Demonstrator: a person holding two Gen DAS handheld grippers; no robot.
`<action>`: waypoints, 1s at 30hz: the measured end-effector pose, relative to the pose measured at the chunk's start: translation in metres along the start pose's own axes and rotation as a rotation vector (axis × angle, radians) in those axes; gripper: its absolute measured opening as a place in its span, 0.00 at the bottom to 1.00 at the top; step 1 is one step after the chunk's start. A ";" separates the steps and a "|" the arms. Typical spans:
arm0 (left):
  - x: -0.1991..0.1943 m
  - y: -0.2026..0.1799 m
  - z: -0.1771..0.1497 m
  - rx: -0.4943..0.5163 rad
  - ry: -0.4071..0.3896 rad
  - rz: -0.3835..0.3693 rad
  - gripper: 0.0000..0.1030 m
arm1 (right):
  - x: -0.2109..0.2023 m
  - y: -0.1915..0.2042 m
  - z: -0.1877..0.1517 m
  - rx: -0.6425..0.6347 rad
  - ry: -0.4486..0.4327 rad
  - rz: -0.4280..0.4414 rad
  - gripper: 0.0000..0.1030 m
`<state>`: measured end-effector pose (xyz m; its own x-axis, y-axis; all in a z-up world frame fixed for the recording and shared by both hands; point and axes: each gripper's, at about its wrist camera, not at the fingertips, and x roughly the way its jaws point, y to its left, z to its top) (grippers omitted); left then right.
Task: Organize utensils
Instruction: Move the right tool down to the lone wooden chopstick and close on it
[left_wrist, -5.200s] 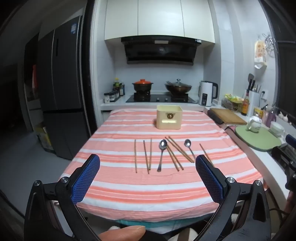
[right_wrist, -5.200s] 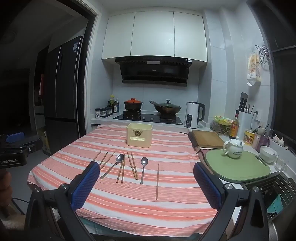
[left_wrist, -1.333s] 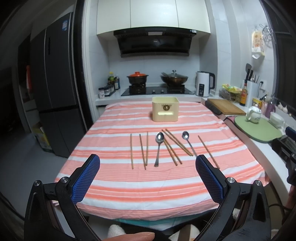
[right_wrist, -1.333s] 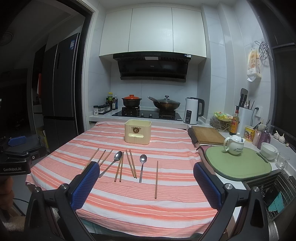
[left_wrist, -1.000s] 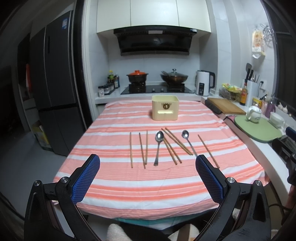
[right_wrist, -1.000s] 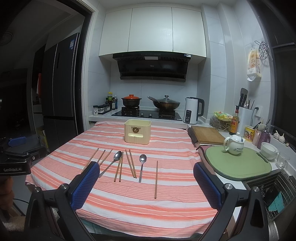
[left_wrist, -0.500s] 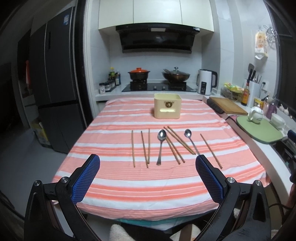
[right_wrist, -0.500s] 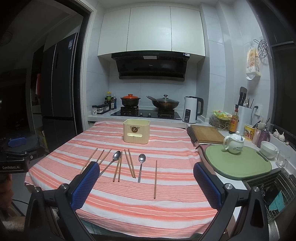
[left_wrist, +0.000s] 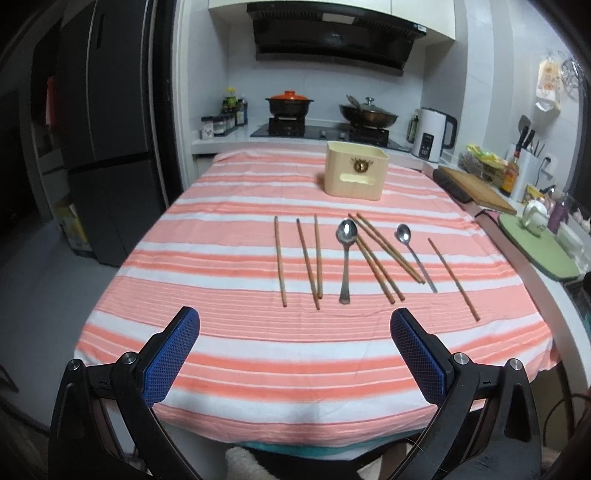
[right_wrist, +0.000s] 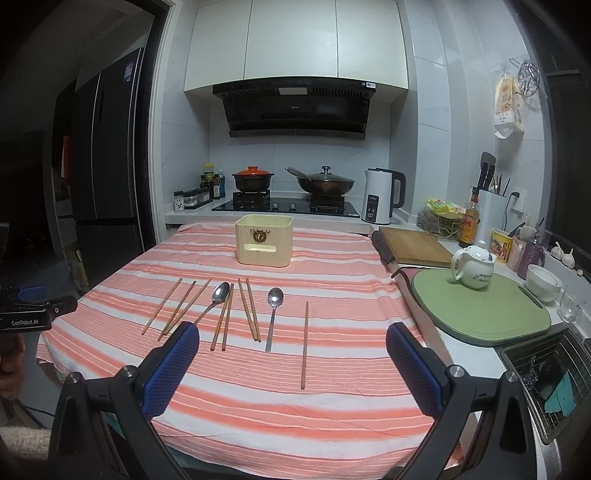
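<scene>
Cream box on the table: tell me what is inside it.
Only the cream box rim and a strip of bare inner wall show; its front wall hides the floor, so contents cannot be told.

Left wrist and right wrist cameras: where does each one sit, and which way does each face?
Left wrist: on the left gripper, open jaws, facing the striped table and stove.
Right wrist: on the right gripper, open jaws, further right; sink rack visible.
Shared: cream box, spoons, chopsticks.

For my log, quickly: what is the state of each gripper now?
Left gripper: open, holding nothing.
Right gripper: open, holding nothing.
</scene>
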<state>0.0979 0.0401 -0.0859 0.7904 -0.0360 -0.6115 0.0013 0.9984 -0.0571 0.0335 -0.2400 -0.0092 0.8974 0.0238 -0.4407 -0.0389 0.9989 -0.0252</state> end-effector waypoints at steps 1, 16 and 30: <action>0.009 0.000 -0.002 0.002 0.008 -0.001 1.00 | 0.006 -0.002 -0.001 -0.002 0.004 -0.004 1.00; 0.154 0.010 -0.030 -0.009 0.229 0.073 1.00 | 0.166 -0.023 -0.092 -0.068 0.373 -0.011 1.00; 0.183 0.017 -0.032 0.001 0.283 0.064 1.00 | 0.189 -0.033 -0.104 -0.017 0.459 0.046 1.00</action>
<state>0.2227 0.0485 -0.2244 0.5866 0.0166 -0.8097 -0.0423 0.9991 -0.0102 0.1585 -0.2730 -0.1844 0.6072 0.0447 -0.7933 -0.0849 0.9963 -0.0088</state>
